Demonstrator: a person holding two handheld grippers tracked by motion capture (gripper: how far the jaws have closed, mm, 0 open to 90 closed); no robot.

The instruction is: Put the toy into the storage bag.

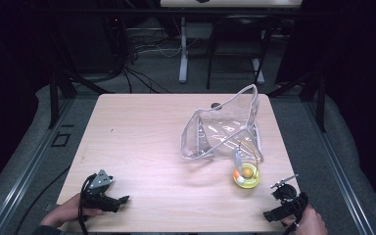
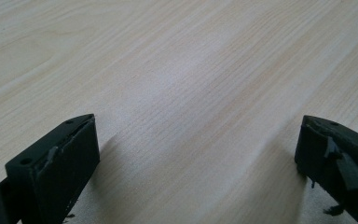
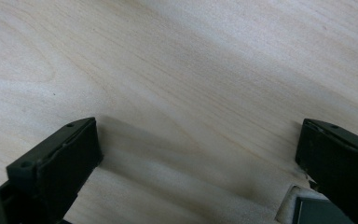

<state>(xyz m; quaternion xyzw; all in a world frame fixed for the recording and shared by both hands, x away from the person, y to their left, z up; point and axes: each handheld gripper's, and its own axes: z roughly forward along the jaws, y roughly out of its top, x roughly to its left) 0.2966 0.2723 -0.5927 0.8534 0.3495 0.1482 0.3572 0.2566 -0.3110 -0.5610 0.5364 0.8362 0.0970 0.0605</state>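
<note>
A clear plastic pouch (image 1: 221, 132) with white edging lies crumpled on the right half of the wooden table (image 1: 142, 137). Just in front of it sits a small yellow round thing (image 1: 247, 176) with an orange ball in it and a pale piece sticking up. My left gripper (image 1: 120, 201) rests at the table's front left, held by a hand. Its jaws stand wide apart over bare wood in the left gripper view (image 2: 198, 135). My right gripper (image 1: 270, 214) sits at the front right corner, open too (image 3: 198, 135), with nothing between its jaws.
The table's front edge (image 3: 286, 205) shows close under the right gripper's right jaw. Dark frame posts, cables and a table leg stand on the floor beyond the far edge. Bare wood spreads across the table's left and middle.
</note>
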